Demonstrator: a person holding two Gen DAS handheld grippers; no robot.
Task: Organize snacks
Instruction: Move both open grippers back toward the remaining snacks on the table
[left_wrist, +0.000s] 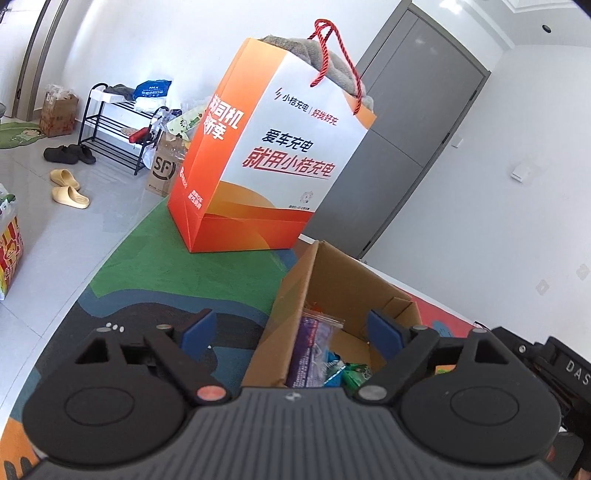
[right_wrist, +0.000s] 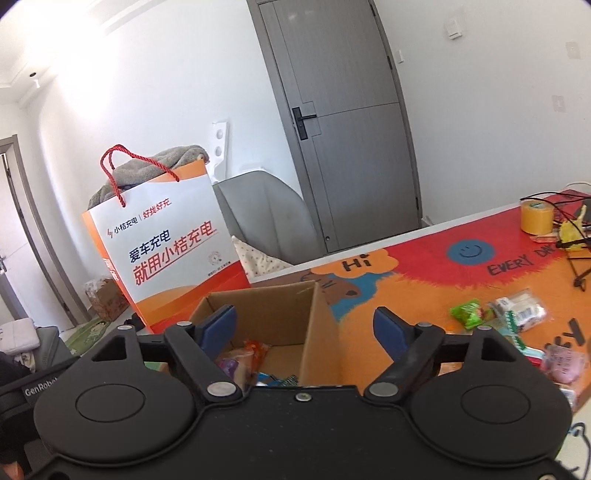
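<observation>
Both grippers spread, nothing held: left gripper & right gripper over box, half-filled w/ packets. Loose snacks on mat, prob next pick.

Colourful cartoon-print mat covers the table; on it sit an open brown cardboard box, a tall orange-and-white paper bag, a yellow tape roll; loose snack packets too.

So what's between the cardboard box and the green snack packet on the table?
Nothing: in the right wrist view, only bare colourful mat lies between the cardboard box and the green snack packet.
</observation>
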